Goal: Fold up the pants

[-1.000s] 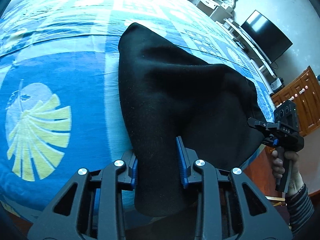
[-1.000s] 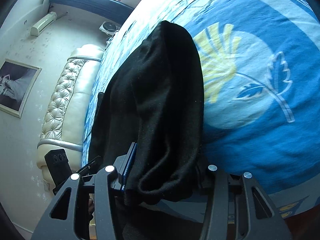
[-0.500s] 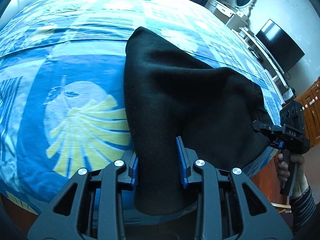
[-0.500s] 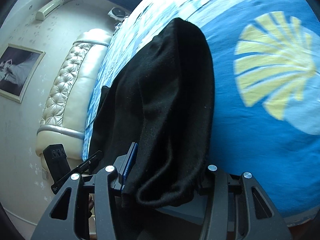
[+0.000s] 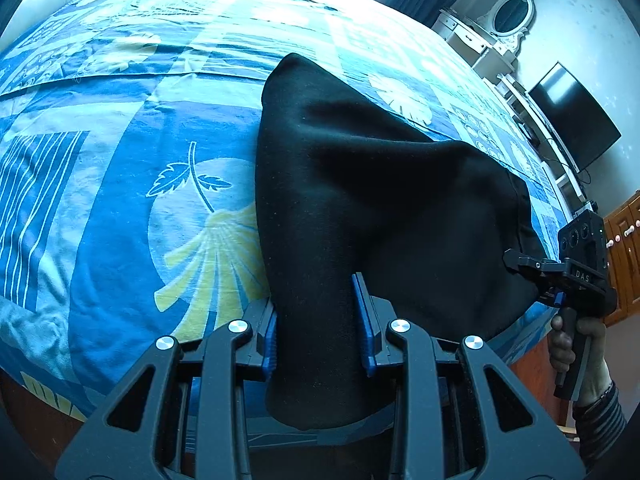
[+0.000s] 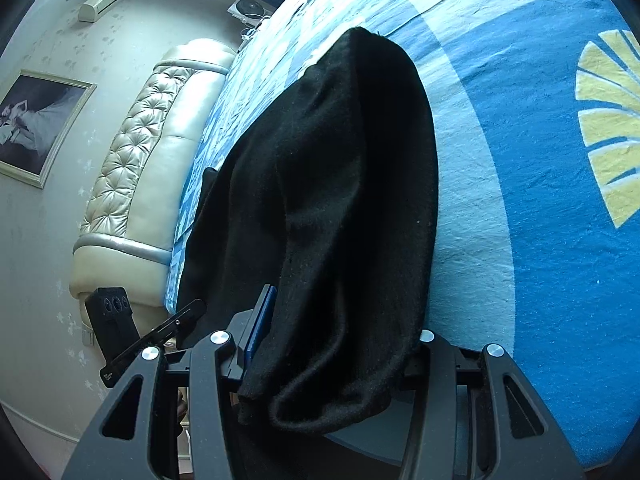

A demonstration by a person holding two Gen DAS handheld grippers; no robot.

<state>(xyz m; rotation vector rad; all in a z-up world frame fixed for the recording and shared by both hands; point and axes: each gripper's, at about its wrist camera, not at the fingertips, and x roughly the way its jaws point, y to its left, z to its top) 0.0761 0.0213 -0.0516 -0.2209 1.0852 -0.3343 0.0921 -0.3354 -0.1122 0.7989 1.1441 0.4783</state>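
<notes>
While you clamp a bunched end of the black pants point(image 5: 360, 208) in each hand-held gripper, left point(image 5: 318, 330) and right point(image 6: 340, 344), they drape across the bed point(image 5: 120, 208); no finished fold shows yet, so most folding remains.

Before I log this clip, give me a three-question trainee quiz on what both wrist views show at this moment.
1. True or false: the left claw grips the black pants.
2. Multiple choice: the pants lie over a) a wooden floor, b) a blue patterned bedspread, c) a glass table.
3. Fill in: in the right wrist view, the right claw is shut on ____, with the padded cream headboard at the left.

Key:
1. True; fabric is pinched between its blue pads.
2. b.
3. The black pants; a bunched end hangs out toward the camera.
</notes>
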